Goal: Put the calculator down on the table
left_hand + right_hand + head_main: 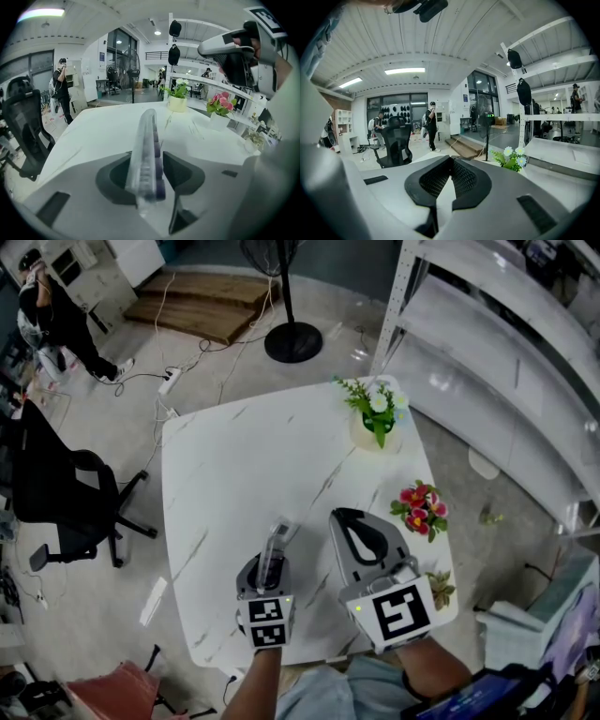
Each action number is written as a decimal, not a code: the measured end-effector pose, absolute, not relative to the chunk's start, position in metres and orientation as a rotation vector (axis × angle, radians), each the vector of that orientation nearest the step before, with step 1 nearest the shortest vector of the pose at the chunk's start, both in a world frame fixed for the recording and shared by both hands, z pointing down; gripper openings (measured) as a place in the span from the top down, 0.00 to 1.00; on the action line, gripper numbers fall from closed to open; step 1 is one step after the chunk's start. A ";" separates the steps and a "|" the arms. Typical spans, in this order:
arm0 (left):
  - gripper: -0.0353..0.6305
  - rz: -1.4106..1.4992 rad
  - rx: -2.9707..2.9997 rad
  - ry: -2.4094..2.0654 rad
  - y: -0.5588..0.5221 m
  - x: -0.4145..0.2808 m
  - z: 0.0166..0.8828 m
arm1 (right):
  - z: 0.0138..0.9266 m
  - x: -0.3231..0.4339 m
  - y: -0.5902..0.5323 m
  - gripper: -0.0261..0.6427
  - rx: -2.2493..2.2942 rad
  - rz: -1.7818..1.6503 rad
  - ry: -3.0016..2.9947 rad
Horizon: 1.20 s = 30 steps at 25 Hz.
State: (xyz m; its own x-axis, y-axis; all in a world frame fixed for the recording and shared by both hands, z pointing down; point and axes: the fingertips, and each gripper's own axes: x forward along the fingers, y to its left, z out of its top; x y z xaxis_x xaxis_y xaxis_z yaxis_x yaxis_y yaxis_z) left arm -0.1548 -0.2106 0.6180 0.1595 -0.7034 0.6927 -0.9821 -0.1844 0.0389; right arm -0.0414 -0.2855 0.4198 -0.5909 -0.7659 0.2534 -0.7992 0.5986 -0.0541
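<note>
A slim calculator (275, 549) in a clear case with purple keys stands edge-on between the fingers of my left gripper (270, 568). In the left gripper view the calculator (147, 150) runs forward from the jaws, and a pad touches each of its sides. Its far end points down at the white marble-look table (244, 465). My right gripper (345, 518) is held to the right, above the table's near right part, with its black pads together and nothing between them (450, 161).
A pot of white flowers (377, 423) stands at the table's far right corner, with a pot of pink flowers (422, 507) and a small plant (439, 589) along the right edge. A black office chair (56, 493) stands left of the table, white shelving (506, 362) to the right.
</note>
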 end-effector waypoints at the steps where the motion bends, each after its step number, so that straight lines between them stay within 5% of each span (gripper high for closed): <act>1: 0.67 0.748 1.956 -1.597 -0.212 -0.155 0.618 | 0.420 -0.042 -0.286 0.93 1.300 0.239 -2.622; 15: 0.41 0.736 1.953 -1.634 -0.216 -0.165 0.621 | 0.422 -0.047 -0.287 0.93 1.288 0.234 -2.619; 30: 0.38 0.684 1.982 -1.712 -0.218 -0.177 0.597 | 0.417 -0.056 -0.285 0.93 1.279 0.223 -2.627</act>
